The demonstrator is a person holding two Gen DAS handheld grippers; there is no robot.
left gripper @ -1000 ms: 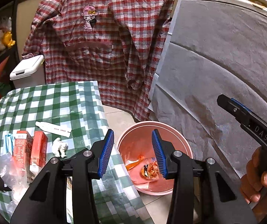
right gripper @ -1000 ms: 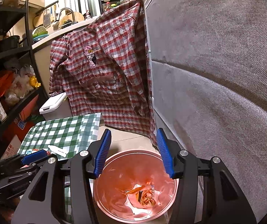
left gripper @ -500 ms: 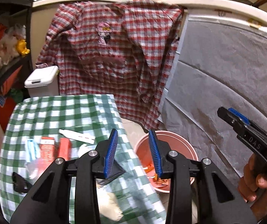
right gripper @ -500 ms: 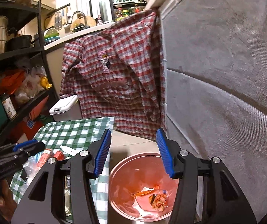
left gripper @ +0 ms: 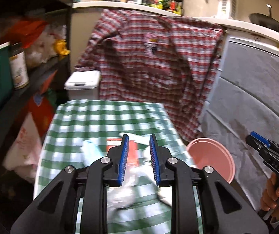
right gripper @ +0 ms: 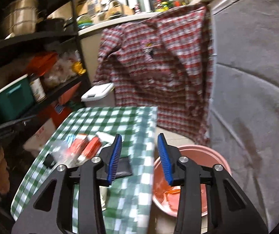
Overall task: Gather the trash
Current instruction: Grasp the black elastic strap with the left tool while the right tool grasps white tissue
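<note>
Ahead of both our grippers stands a table under a green checked cloth [left gripper: 104,117], and beyond it a red plaid shirt [left gripper: 155,62] hangs from the counter edge. To the right of the table, low on the floor, sits a pink bucket [right gripper: 215,156] with orange scraps at its bottom; through our right camera it lies under and just right of the right gripper [right gripper: 139,158], whose blue-padded jaws stand wide apart with nothing between them. Our left gripper [left gripper: 138,159] hovers over the near part of the table, its jaws narrower but parted and empty. Past the left gripper's tips the trash lies on the cloth: two red cartons [right gripper: 86,146] side by side, a crumpled clear plastic bag [right gripper: 61,152] left of them, and a white tube [right gripper: 104,135] just beyond. A dark flat wrapper [right gripper: 124,167] lies on the cloth behind the right gripper's left finger
</note>
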